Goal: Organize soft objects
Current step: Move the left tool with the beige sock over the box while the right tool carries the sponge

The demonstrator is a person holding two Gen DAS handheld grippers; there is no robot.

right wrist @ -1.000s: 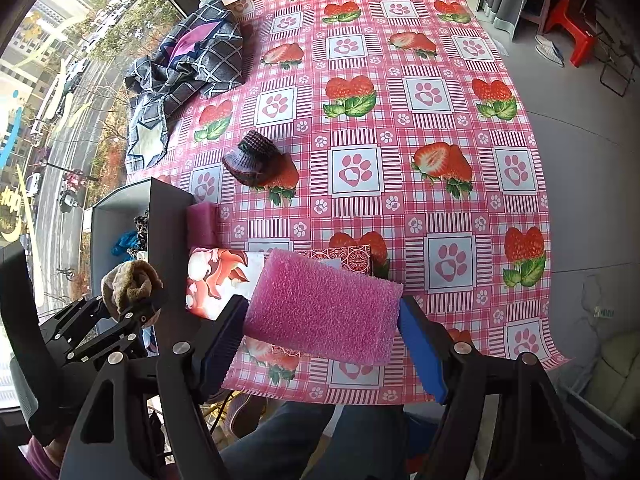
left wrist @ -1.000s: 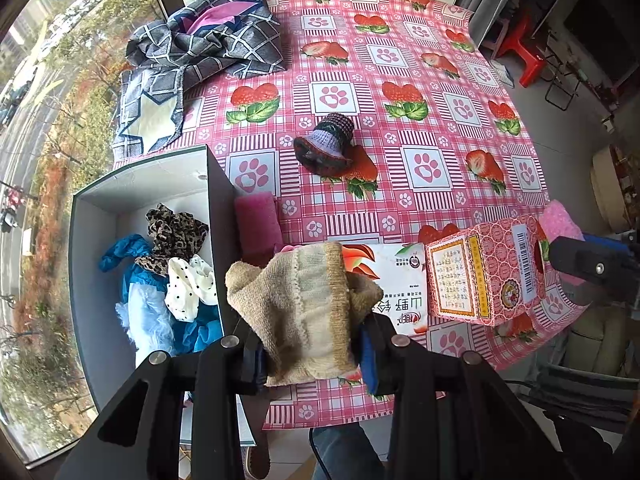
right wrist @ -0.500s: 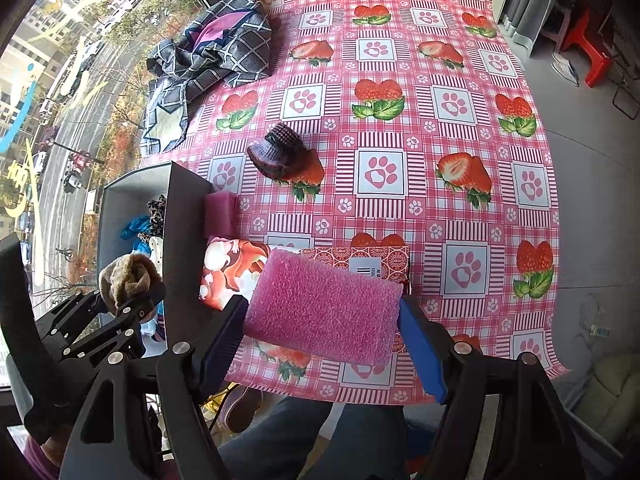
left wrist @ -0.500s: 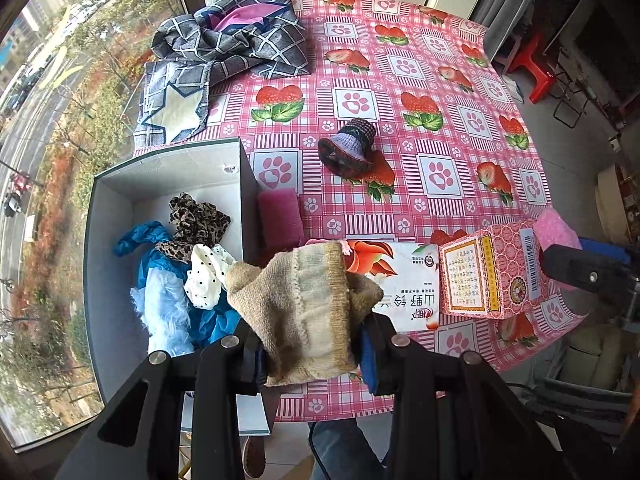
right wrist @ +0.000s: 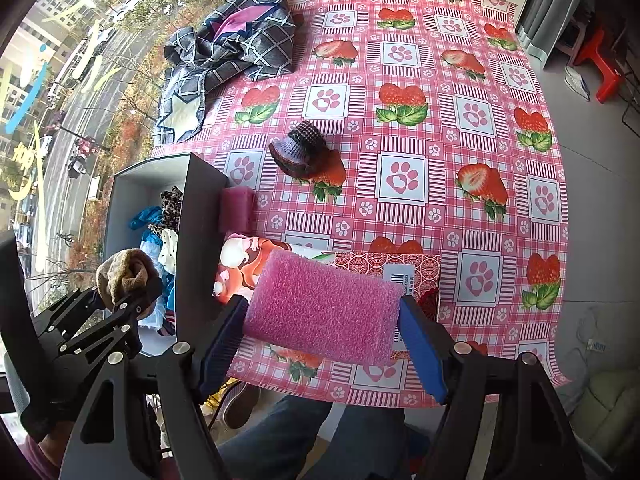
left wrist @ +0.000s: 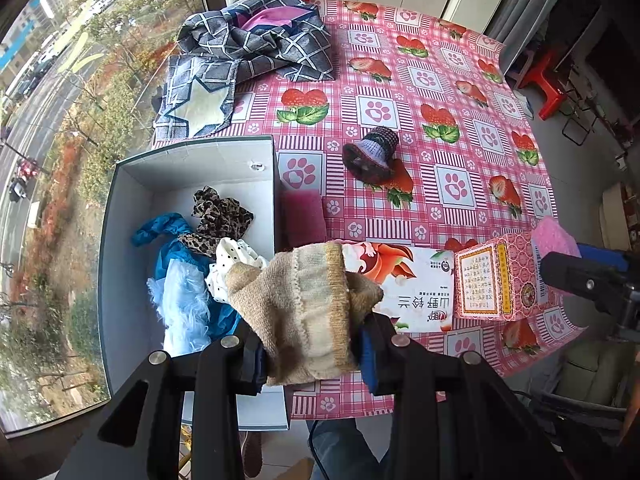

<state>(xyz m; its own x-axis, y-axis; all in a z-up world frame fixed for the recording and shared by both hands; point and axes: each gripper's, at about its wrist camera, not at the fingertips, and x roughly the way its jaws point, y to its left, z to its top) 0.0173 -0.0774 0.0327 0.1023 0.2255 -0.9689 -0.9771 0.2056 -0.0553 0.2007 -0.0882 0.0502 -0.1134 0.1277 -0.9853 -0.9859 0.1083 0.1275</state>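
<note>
While the left gripper (left wrist: 310, 344) is clenching a bunched tan knit sock (left wrist: 304, 312) above the right wall of the grey box (left wrist: 132, 184) at the table's near-left corner, the sock is at risk of snagging that wall and dropping outside. The right gripper (right wrist: 322, 334) is squeezing a porous pink sponge (right wrist: 324, 312) over the near edge; being springy foam, it is liable to pop free. Frilly cloths are lying inside the box, rigid cartons (left wrist: 492, 280) beside it.
</note>
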